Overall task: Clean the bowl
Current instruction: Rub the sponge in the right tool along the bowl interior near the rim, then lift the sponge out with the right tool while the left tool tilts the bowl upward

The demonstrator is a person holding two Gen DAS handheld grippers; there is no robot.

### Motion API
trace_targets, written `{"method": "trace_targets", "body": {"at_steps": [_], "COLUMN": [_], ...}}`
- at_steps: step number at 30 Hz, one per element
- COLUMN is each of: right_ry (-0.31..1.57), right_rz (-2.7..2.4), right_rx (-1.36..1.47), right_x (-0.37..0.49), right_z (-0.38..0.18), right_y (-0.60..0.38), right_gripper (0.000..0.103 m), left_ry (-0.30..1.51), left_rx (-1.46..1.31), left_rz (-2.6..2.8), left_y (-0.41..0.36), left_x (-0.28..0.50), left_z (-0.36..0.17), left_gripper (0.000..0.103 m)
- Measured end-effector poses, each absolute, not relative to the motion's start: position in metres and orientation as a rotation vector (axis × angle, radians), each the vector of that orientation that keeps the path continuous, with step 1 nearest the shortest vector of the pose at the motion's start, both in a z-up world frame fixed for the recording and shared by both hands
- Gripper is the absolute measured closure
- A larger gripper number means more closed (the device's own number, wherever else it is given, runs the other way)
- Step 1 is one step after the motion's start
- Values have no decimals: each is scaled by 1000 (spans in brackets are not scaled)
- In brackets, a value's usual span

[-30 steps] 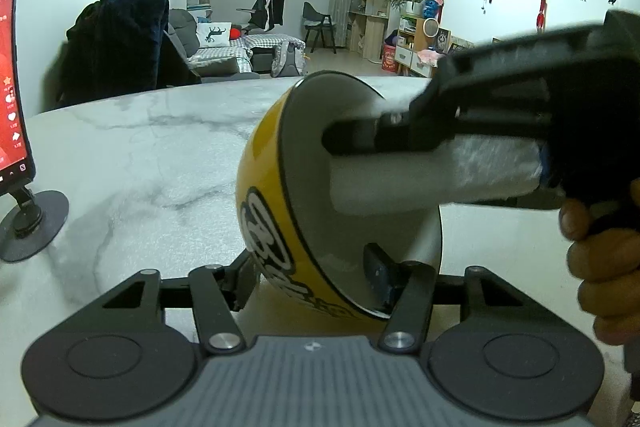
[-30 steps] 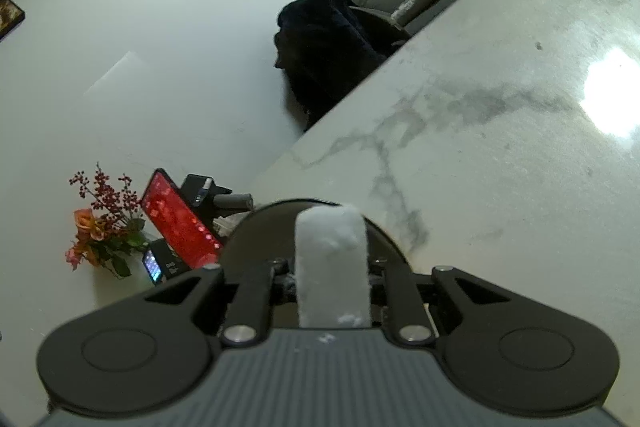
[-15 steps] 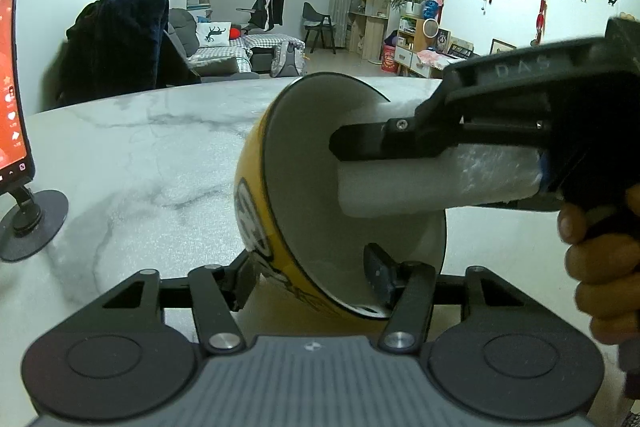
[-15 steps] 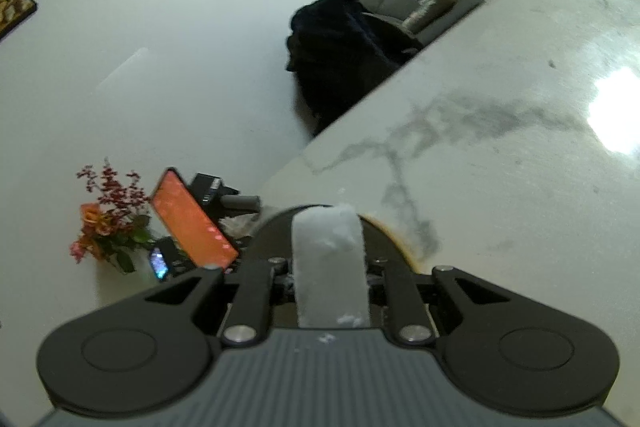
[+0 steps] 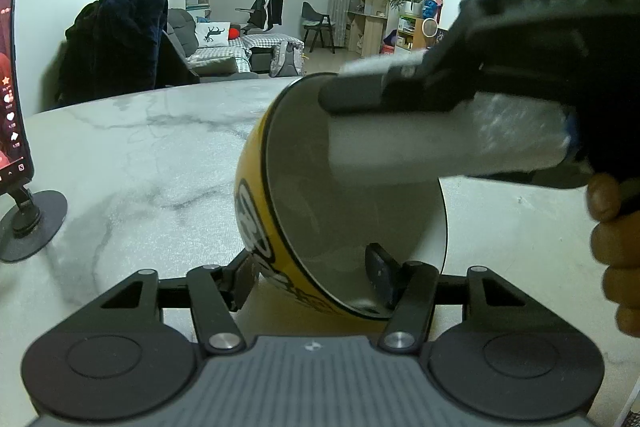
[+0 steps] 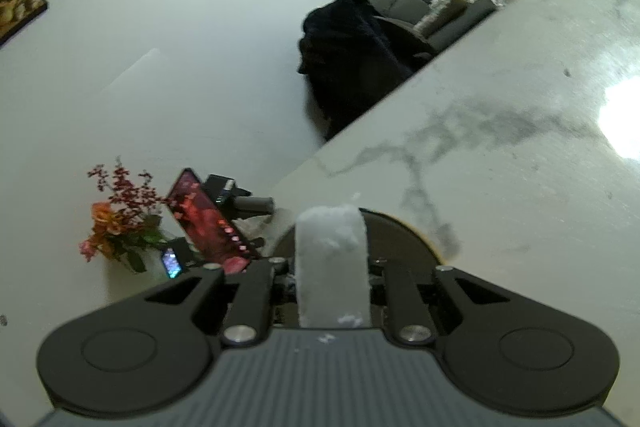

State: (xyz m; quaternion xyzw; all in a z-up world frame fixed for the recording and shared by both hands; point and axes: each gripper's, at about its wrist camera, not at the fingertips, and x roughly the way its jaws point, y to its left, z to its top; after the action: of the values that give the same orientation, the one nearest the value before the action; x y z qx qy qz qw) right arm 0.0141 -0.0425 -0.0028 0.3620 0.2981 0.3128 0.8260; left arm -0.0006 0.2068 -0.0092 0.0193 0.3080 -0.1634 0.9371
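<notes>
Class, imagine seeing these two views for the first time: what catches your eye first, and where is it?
The yellow bowl, tipped on its side above the marble table and clamped by the left gripper, stands out. The right gripper pushes a white sponge into its grey inside. At far left a lit phone stands on a stand.

glossy glazed yellow bowl (image 5: 256, 195), fluffy white sponge (image 6: 332, 267), polished marble table (image 5: 140, 155)

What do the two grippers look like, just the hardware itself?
Both are matte black plastic. Each wrist view shows a ribbed grey body with a small emblem, two round black discs at its sides, and black linkage bars pinned with silver screws. The left gripper has flat black fingers. The right gripper, seen from the side, is a chunky black housing with faint raised lettering. No cables or sleeves show.
</notes>
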Motion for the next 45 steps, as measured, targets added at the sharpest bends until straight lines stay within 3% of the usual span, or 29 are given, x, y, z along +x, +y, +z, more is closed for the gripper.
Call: {"method": "trace_targets", "body": {"at_steps": [15,29,45], "right_ry": [681,600,603], "right_rz": [602,658,614], "right_rx": [784,775,775], "right_x": [25,14,10], "right_z": [-28,-2,-12], "right_y": [-50,-47,-72], "right_gripper": [85,85,84], "left_ry": [629,630,661], "left_rx": [44,45,78], "left_rz": [-335,-330,-239], "left_y": [206,204,203], "left_x": [2,3,15], "left_z": [-11,-10,-7], "left_gripper": [42,41,23]}}
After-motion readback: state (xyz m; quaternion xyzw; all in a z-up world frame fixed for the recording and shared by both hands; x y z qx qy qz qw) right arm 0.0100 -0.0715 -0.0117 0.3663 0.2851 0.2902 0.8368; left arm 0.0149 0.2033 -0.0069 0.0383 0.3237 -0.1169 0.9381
